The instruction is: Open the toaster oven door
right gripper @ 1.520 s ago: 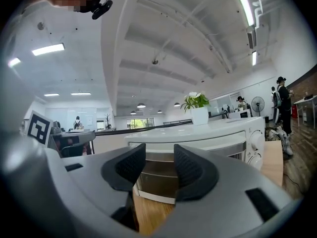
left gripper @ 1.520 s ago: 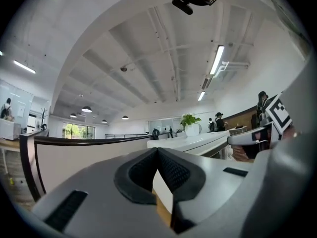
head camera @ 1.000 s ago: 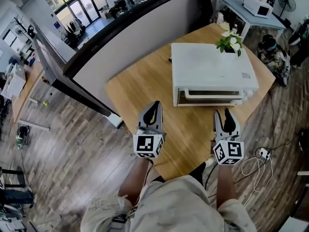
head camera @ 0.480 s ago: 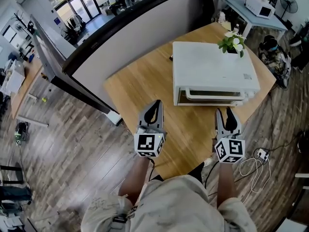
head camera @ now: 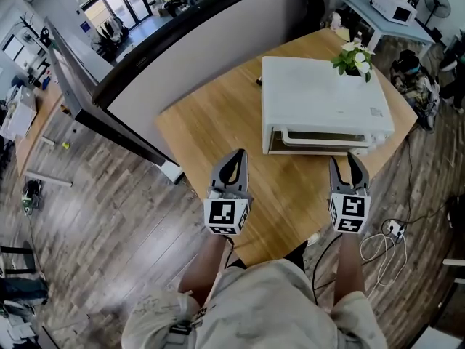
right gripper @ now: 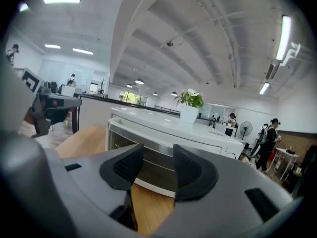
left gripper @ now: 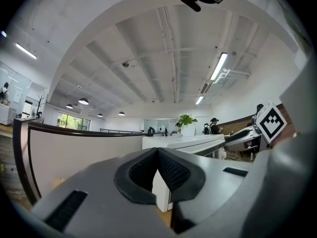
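Right gripper (right gripper: pixel 156 155): jaws have just been opening and now stand wide apart. Nothing is between them; only the oven's front shows through the gap.
Reason for spread: judged to be set ready for the door handle (head camera: pixel 320 144), which lies straight ahead of the gap.
Right hand, pose: forearm reaches forward from the body, and the gripper is tipped slightly downward. Its marker cube (head camera: pixel 349 213) faces up, and the tips are near the oven's front without touching it.
Left gripper (left gripper: pixel 157 155): jaws closed, pads meeting, nothing held.
Left hand, pose: held level over the table (head camera: pixel 218 122), to the left of the oven and well apart from the door. It appears to be kept out of the way as the spare hand.
Toaster oven (head camera: pixel 320 97): white, on the far right part of the wooden table, front turned toward the person.
Door (right gripper: pixel 148 170): upright and shut, glass panel facing the right gripper.
Handle: pale bar across the door front, untouched.
Potted plant (head camera: pixel 356 55): appears to stand at the far right corner of the oven's top, clear of the door's path.
Stage, judged: approach only; the door is not yet gripped or opened.
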`<action>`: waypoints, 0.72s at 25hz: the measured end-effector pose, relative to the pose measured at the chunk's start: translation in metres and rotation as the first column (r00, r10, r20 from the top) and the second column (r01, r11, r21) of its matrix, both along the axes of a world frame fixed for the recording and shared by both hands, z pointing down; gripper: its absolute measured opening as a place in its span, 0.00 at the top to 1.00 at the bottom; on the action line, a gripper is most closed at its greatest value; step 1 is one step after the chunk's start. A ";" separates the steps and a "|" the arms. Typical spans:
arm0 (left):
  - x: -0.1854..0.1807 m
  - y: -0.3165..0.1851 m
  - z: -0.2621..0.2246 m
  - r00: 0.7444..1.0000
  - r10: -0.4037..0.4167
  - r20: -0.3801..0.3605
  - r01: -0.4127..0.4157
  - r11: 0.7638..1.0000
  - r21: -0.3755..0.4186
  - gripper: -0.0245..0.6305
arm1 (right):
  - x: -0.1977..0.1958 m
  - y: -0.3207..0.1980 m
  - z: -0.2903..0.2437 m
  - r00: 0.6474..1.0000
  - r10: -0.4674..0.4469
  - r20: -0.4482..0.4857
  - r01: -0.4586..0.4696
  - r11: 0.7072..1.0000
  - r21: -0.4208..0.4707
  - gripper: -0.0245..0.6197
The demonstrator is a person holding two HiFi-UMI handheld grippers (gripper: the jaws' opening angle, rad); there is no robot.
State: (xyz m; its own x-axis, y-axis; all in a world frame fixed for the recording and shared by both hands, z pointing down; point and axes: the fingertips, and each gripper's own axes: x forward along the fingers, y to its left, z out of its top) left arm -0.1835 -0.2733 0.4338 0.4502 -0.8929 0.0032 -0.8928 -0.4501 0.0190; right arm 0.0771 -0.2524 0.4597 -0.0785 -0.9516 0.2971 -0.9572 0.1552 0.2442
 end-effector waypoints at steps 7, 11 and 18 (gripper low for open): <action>0.001 0.002 0.009 1.000 -0.006 0.008 0.006 1.000 -0.012 0.94 | -0.002 -0.013 0.011 0.946 -0.047 -0.321 0.023 0.997 -0.077 0.64; 0.001 0.005 0.012 1.000 -0.004 0.008 0.004 1.000 -0.020 0.94 | -0.006 -0.022 0.021 0.775 -0.119 -0.621 0.059 0.991 -0.117 0.63; 0.001 0.007 0.017 1.000 -0.004 0.018 0.005 1.000 -0.030 0.94 | 0.003 -0.037 0.031 0.580 -0.131 -0.804 0.034 0.990 -0.137 0.64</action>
